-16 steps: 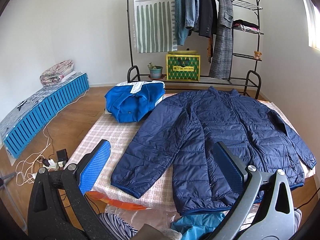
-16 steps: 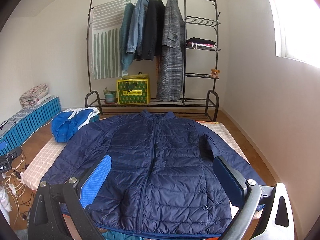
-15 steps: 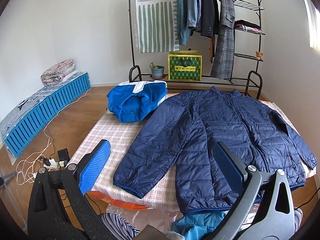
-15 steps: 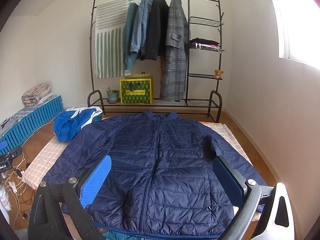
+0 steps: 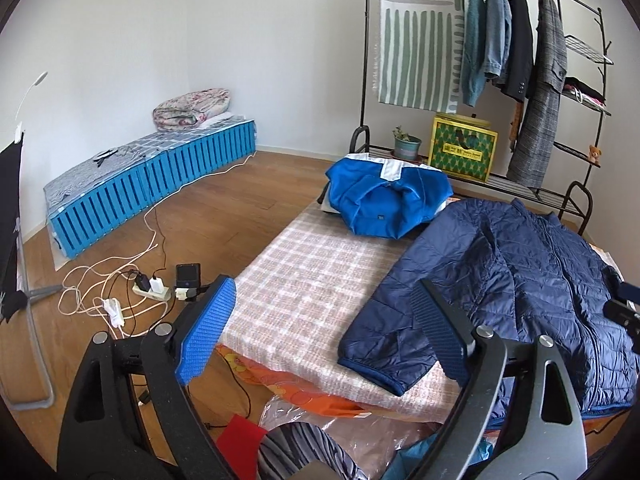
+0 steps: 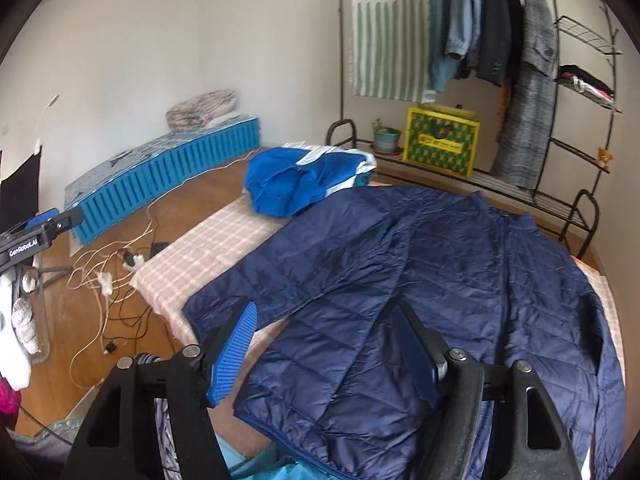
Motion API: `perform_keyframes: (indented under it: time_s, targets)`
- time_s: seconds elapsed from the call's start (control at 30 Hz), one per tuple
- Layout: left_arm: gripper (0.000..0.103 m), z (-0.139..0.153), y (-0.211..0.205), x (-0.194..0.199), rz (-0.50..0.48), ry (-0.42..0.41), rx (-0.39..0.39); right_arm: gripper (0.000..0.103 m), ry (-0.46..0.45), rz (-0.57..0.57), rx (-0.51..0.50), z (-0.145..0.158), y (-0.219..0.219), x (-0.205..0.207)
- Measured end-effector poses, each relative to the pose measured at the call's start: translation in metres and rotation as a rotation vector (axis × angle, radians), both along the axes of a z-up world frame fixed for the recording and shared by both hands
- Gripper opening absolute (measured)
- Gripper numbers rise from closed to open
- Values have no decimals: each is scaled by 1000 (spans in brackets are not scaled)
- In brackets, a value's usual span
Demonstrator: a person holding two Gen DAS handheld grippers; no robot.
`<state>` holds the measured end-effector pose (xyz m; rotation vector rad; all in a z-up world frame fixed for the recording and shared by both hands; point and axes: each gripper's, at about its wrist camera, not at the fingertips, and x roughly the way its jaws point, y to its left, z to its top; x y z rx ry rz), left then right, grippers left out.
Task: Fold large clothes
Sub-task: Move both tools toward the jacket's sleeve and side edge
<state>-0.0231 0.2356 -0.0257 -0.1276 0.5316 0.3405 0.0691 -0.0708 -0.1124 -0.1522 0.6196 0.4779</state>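
Note:
A large navy quilted jacket [image 5: 520,276] lies spread flat, front up, on a checked pink mat [image 5: 304,280]; it also shows in the right wrist view [image 6: 460,280]. Its left sleeve cuff [image 5: 384,364] lies near the mat's front edge. My left gripper [image 5: 320,336] is open and empty, hovering above the mat's front left part, just left of that cuff. My right gripper [image 6: 324,348] is open and empty, low over the jacket's lower left hem and sleeve [image 6: 256,292]. The left gripper's body shows in the right wrist view [image 6: 36,232] at far left.
A bright blue folded jacket [image 5: 384,200] sits at the mat's far left corner. A clothes rack [image 5: 500,60] with hanging garments and a yellow-green box [image 5: 462,152] stands behind. A blue slatted mattress [image 5: 160,176] lines the left wall. Cables and a power strip [image 5: 148,288] lie on the floor.
Both grippers have swung to the left and come lower toward the jacket's left sleeve and hem. Both stay open. The jacket has not moved.

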Motion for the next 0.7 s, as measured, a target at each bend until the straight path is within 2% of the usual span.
perform_keyframes:
  time_s: [0.2,0.3,0.37,0.43,0.57,0.7]
  targets:
    - [84,-5,35,-12,27,9,-51,64,109,222,-57,-40,88,22]
    - [83,-6,41,-18,28,13,-66,56,181,303,-100,-68,129,33]
    - [83,-6,43,-20,27,14,-70,48,224,340,-147,-89,155,40]
    - [83,-6,43,-22,26,13,-73,45,265,378,-191,-110,177,45]
    - [83,-7,49,-26,42,12,-81,43,327,438,-273,-147,213,46]
    - [83,-10,59,-31,68,15,-104,42,349,443,-348,-171,231,54]
